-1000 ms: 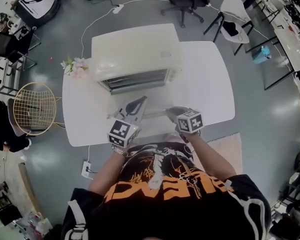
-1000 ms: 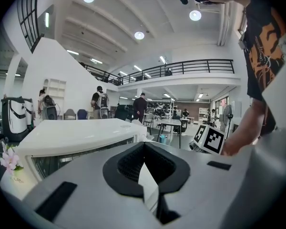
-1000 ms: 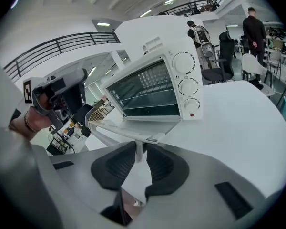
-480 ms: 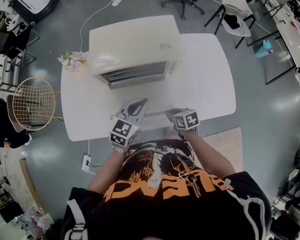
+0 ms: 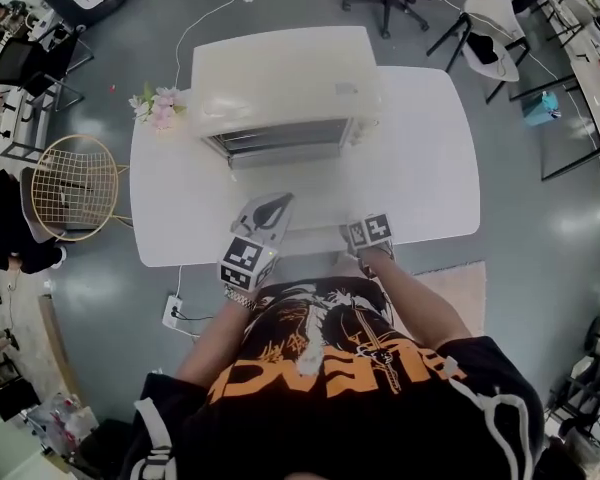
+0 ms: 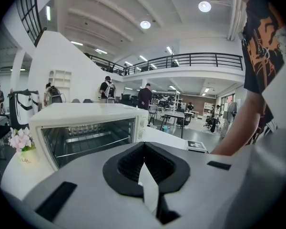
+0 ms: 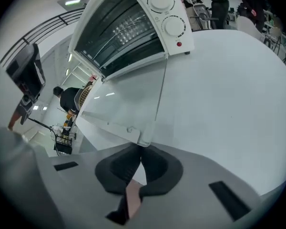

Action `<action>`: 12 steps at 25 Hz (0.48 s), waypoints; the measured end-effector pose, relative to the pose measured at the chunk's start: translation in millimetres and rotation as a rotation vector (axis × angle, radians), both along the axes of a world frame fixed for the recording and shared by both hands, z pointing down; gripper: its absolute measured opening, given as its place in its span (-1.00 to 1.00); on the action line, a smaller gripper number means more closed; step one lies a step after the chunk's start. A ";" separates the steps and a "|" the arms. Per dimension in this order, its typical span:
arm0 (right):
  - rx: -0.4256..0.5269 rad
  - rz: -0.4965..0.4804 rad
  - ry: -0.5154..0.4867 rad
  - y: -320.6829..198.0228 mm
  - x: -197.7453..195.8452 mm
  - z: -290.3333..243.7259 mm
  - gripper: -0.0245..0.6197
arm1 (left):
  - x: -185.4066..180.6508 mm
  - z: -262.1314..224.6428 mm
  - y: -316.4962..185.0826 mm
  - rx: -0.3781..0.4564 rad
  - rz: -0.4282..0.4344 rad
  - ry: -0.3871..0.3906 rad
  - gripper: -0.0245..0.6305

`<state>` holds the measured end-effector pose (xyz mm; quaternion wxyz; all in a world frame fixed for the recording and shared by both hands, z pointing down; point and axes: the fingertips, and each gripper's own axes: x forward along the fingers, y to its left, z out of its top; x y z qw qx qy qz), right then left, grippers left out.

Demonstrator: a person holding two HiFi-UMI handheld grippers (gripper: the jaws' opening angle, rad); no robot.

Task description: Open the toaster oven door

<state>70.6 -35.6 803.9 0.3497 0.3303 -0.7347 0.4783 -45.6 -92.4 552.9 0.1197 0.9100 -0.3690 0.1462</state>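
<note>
While both forearms reach forward over the near edge of the table [image 5: 420, 168], the left gripper [image 6: 143, 146] hovers with its jaws pressed together, empty. The right gripper [image 7: 142, 146], its jaws likewise closed, has its tips at the handle end of the door [image 7: 128, 99]. The door is folded down from the toaster oven [image 5: 280, 73] at the table's far edge.

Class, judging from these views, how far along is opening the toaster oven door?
Done: the glass door is folded down before the toaster oven, racks exposed. In hand: right gripper, jaws together, at the door's front edge; left gripper shut, idle. Left: probably just backing away.
</note>
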 end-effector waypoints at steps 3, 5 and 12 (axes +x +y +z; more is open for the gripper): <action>-0.011 -0.006 -0.008 0.4 -0.8 1.7 -0.88 | -7.5 5.2 2.4 -0.010 -0.023 -0.002 -0.86; -0.018 -0.007 -0.015 0.5 -1.4 2.0 -0.88 | -9.6 5.3 1.9 -0.013 -0.033 -0.001 -0.86; -0.061 -0.005 -0.080 9.9 -8.7 -7.7 -0.75 | -13.5 3.9 0.4 -0.007 -0.028 -0.003 -0.86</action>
